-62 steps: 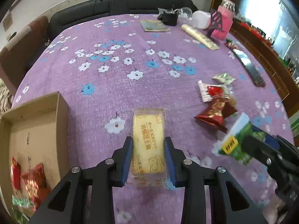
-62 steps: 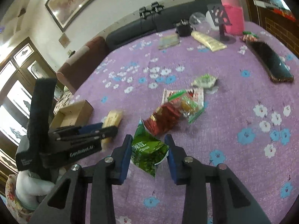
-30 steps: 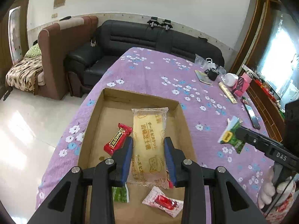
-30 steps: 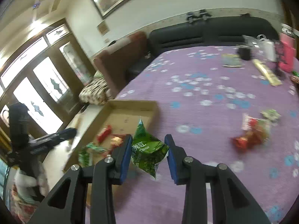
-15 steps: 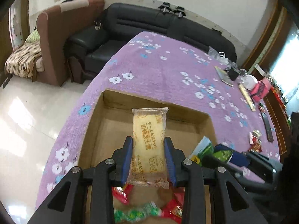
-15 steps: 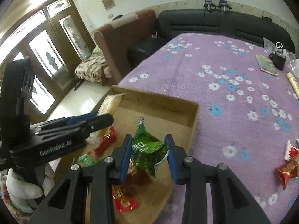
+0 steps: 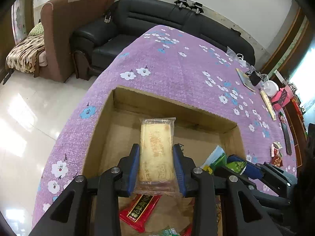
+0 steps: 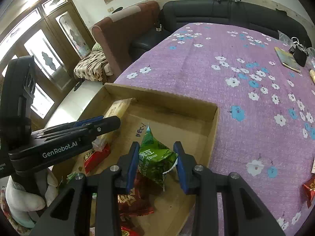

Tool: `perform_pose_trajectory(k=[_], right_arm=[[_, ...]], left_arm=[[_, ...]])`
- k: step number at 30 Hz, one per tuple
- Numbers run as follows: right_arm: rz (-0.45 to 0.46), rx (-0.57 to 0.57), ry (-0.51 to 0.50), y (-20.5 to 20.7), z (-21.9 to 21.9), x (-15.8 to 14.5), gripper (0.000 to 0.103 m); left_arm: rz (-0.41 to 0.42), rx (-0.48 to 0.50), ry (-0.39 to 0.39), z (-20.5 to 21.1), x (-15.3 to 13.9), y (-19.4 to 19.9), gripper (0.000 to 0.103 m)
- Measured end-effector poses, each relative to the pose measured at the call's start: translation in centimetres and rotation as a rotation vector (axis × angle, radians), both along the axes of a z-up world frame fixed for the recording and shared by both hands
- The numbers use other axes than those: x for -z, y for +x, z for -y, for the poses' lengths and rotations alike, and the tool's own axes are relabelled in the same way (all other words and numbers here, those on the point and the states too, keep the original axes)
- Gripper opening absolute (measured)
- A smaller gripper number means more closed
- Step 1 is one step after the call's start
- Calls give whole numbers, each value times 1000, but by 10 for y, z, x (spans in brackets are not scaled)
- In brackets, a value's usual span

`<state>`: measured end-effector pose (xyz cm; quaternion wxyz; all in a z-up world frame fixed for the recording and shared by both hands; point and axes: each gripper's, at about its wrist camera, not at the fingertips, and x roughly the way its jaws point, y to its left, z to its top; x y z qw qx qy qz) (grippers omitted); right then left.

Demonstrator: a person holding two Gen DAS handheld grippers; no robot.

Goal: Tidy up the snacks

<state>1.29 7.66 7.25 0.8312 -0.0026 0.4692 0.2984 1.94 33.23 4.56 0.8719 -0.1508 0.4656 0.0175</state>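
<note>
My left gripper (image 7: 156,153) is shut on a long yellow biscuit pack (image 7: 155,149) and holds it above the open cardboard box (image 7: 122,98). My right gripper (image 8: 156,153) is shut on a green snack packet (image 8: 155,157), also over the box (image 8: 213,122). In the left wrist view the right gripper (image 7: 232,163) and its green packet (image 7: 215,158) show at the box's right side. In the right wrist view the left gripper (image 8: 104,123) reaches in from the left with the biscuit pack (image 8: 116,109). Red wrapped snacks (image 7: 140,210) (image 8: 96,157) lie on the box floor.
The box sits at the edge of a table under a purple flowered cloth (image 7: 177,68). More snacks (image 7: 276,153) lie far right on the cloth, with a book (image 8: 288,60), a clip and a pink item (image 7: 281,98) at the far end. A black sofa (image 7: 177,19) stands behind.
Both grippers have carried their packs from the table's middle to over the box and sunk lower into it. Grips have not changed.
</note>
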Motion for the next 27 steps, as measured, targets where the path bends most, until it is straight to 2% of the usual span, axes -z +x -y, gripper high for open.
perform_pose_trajectory(k=[7,11,16,24,27], right_arm=[[5,6,-8,-1,0,1,37],[9,8,2,-5,2,-1,38],[56,17,12,-16,10,-17,44],[98,53,66,-34,46,-46,45],[115,61,73,-45,61,-53,45]], left_arm=[[-7,-39,19,-4,0,0,37],[7,-49,-16,-10,-6,-8,41],[83,-55,-17,-8,-36,-32,56],[274,-100,23,13,-96,-88,95],[354,-77,8,29,-113,-113,96]])
